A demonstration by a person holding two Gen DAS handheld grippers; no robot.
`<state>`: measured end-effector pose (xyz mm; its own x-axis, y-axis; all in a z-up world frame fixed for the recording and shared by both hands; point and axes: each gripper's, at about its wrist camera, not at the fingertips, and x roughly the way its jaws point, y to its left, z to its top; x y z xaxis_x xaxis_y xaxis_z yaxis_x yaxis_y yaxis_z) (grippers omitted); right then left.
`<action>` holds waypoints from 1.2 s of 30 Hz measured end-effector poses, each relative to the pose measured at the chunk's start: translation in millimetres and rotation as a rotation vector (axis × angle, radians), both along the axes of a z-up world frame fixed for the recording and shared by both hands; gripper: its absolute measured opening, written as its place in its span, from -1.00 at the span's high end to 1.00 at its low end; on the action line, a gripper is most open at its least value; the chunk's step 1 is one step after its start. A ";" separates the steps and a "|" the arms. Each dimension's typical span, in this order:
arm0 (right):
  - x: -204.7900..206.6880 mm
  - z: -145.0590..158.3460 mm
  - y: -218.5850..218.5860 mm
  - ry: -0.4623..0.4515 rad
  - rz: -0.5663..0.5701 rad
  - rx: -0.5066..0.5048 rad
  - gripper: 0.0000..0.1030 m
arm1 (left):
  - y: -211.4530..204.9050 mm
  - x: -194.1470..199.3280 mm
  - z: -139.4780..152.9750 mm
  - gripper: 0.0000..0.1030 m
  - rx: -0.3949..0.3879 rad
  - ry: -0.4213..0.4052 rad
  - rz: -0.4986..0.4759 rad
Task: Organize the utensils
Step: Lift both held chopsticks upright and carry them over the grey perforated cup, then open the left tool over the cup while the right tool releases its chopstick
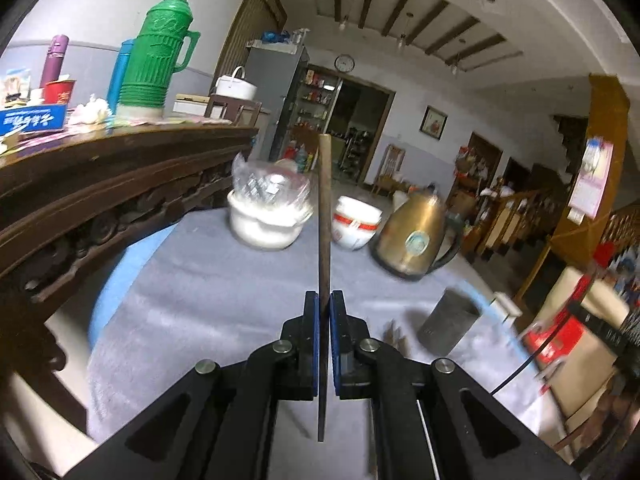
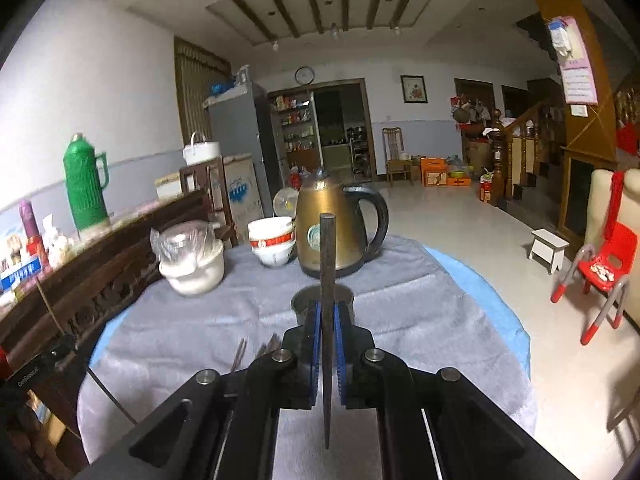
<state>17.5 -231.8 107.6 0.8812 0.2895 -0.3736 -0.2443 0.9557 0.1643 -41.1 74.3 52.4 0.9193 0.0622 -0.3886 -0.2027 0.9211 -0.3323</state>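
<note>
The left gripper (image 1: 324,312) was pinched tight on a thin brown chopstick (image 1: 325,208). The right gripper (image 2: 329,320) was squeezed shut on a second, dark chopstick (image 2: 328,264). Both sticks stood upright above the grey cloth (image 2: 192,332). Just past the right gripper sat the metal cup (image 2: 346,296), where the sticks probably belonged. More chopsticks (image 2: 240,354) lay flat on the cloth nearby. They looked light, hard and stiff, and maybe a bit slippery, so a hold near the middle seemed best.
</note>
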 end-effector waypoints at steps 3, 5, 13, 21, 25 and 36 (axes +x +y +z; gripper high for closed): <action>2.8 23.7 -10.4 -0.057 -0.015 0.036 0.86 | -5.1 19.3 22.8 0.90 -0.046 -0.049 -0.039; 6.4 39.2 -16.0 -0.099 -0.023 0.060 0.86 | -12.0 36.9 38.1 0.90 -0.086 -0.078 -0.078; 52.4 77.8 -24.7 -0.185 -0.053 0.163 0.86 | -60.4 118.5 67.3 0.90 -0.144 -0.133 -0.169; 114.6 51.9 -10.2 -0.106 -0.044 0.161 0.86 | -107.5 188.5 58.0 0.90 -0.098 -0.102 -0.196; 133.7 29.4 -7.9 -0.049 -0.042 0.141 0.86 | -116.7 207.9 42.2 0.90 -0.095 -0.065 -0.204; 157.3 -12.2 3.3 0.086 0.000 0.100 0.85 | -132.4 236.9 -1.2 0.90 -0.064 0.089 -0.248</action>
